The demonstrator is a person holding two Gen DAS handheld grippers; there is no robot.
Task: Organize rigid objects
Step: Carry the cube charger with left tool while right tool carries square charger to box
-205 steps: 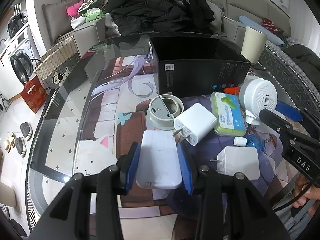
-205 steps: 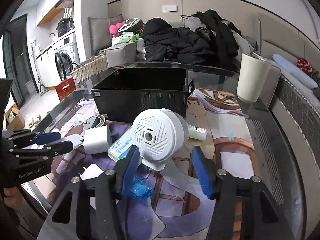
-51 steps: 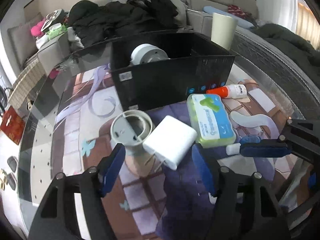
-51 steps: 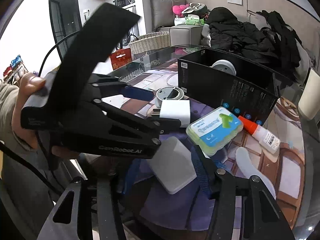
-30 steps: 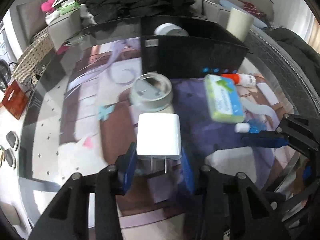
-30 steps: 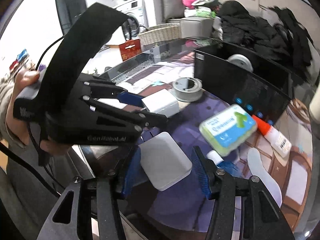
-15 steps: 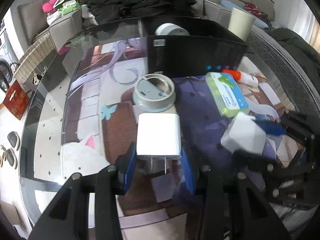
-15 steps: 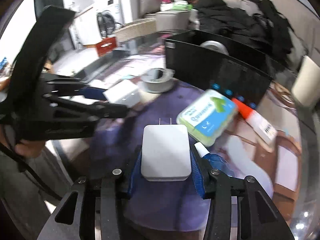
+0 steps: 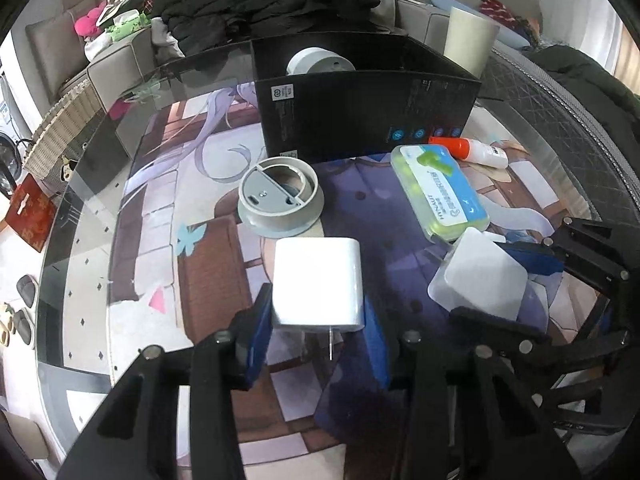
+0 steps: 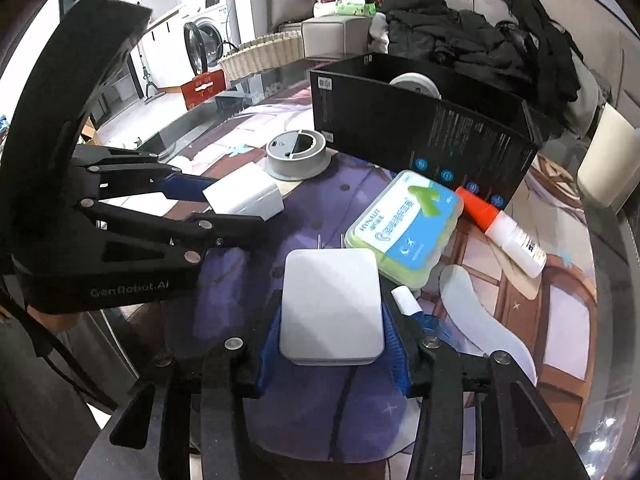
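My left gripper (image 9: 318,322) is shut on a white cube charger (image 9: 318,280), prongs toward the camera, held just above the table mat. My right gripper (image 10: 332,320) is shut on a flat white charger (image 10: 330,308), its prongs pointing away. In the left wrist view that flat charger (image 9: 480,276) shows at the right between blue pads. A black box (image 9: 360,120) stands behind, with a white round device (image 9: 320,62) inside. A grey round base (image 9: 280,200), a green-blue case (image 10: 404,224) and an orange-capped bottle (image 10: 504,228) lie in front of the box.
A cream cup (image 9: 470,40) stands behind the box at the right. A small white-capped blue item (image 10: 404,300) lies beside my right fingers. The glass table edge (image 9: 72,240) curves along the left. Dark clothes are piled on a sofa behind.
A second ago the right jaws stood open around the flat charger; now they are shut on it and squared up. The left gripper keeps the cube charger and stays put.
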